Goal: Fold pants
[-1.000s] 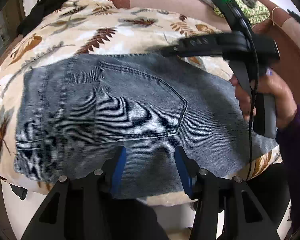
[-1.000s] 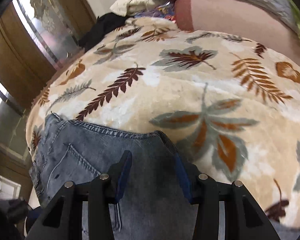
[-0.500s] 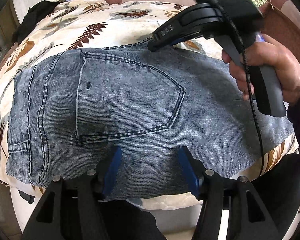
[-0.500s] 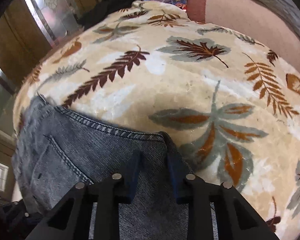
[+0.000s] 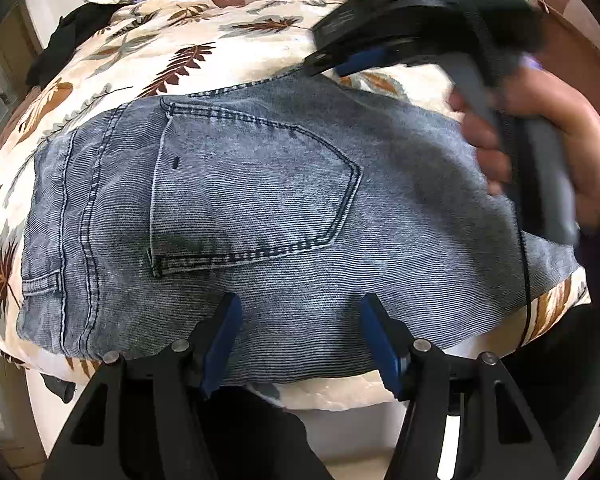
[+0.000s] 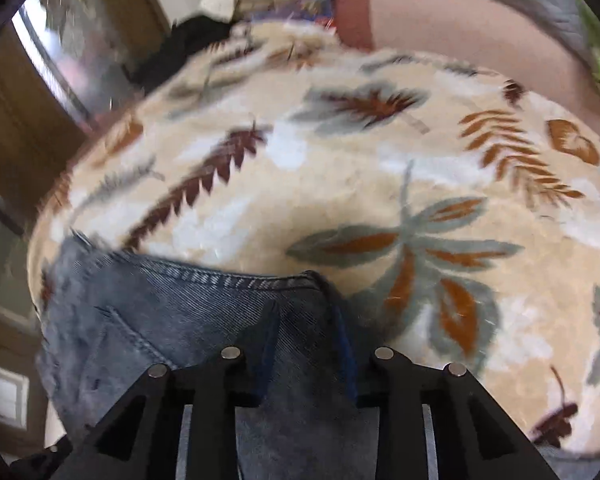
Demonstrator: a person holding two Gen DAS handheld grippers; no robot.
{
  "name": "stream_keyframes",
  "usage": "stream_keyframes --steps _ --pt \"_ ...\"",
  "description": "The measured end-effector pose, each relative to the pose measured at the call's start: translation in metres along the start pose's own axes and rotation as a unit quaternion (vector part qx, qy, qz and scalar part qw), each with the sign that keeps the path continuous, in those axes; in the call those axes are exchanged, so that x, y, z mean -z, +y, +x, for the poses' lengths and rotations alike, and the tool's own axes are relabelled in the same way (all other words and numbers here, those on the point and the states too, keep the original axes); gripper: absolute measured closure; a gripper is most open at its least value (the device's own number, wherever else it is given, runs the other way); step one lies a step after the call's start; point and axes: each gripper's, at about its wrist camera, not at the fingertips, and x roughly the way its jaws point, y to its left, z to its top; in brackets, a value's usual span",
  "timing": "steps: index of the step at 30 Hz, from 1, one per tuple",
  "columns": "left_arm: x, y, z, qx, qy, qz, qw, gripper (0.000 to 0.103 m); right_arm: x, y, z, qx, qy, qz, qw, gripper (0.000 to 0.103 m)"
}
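Note:
Blue jeans (image 5: 260, 200) lie folded on a leaf-patterned blanket (image 5: 180, 40), back pocket (image 5: 252, 192) facing up. My left gripper (image 5: 302, 332) stands open over the jeans' near edge, its blue pads apart and gripping nothing. A hand (image 5: 560, 152) holds my right gripper (image 5: 326, 66) at the jeans' far edge, blurred with motion. In the right wrist view my right gripper (image 6: 306, 328) has its jaws opening over the jeans (image 6: 180, 308). Denim shows between the fingers, but no fold is visibly pinched.
The blanket (image 6: 340, 184) stretches wide beyond the jeans. A pink pillow (image 6: 440, 28) and piled bedding lie at the far end. A black garment (image 5: 60, 52) sits at the far left. A wooden cabinet with glass (image 6: 40, 80) stands left of the bed. The bed's white edge (image 5: 340, 420) is below me.
The right gripper's jaws narrowed at the jeans' far edge, then widened again, and it rose toward the upper right in the left wrist view. The left gripper's jaws spread wider.

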Motion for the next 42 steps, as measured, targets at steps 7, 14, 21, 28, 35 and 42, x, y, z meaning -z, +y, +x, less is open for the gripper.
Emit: stream_keyframes --steps 7,14,21,28,35,42 --pt "-0.006 -0.019 -0.004 -0.006 -0.016 0.001 0.9999 0.028 0.055 -0.048 -0.076 0.022 -0.057 0.08 0.995 0.051" --pt "-0.006 -0.052 0.029 -0.059 0.009 0.027 0.9979 0.013 0.137 -0.119 -0.127 0.098 -0.056 0.171 0.979 0.051" --pt "0.0 -0.048 0.037 -0.058 -0.009 0.015 0.9982 0.0 0.188 -0.169 -0.171 0.17 -0.072 0.22 0.958 0.051" --pt "0.004 -0.051 0.036 -0.067 -0.017 0.015 0.9975 0.0 0.227 -0.184 -0.189 0.173 -0.067 0.259 0.948 0.051" --pt "-0.001 -0.051 0.038 -0.072 0.003 0.023 0.9971 0.0 0.252 -0.201 -0.179 0.145 -0.054 0.287 0.945 0.051" --pt "-0.013 -0.071 0.015 -0.091 -0.005 0.054 0.9944 0.0 0.268 -0.208 -0.204 0.091 -0.095 0.337 0.932 0.051"
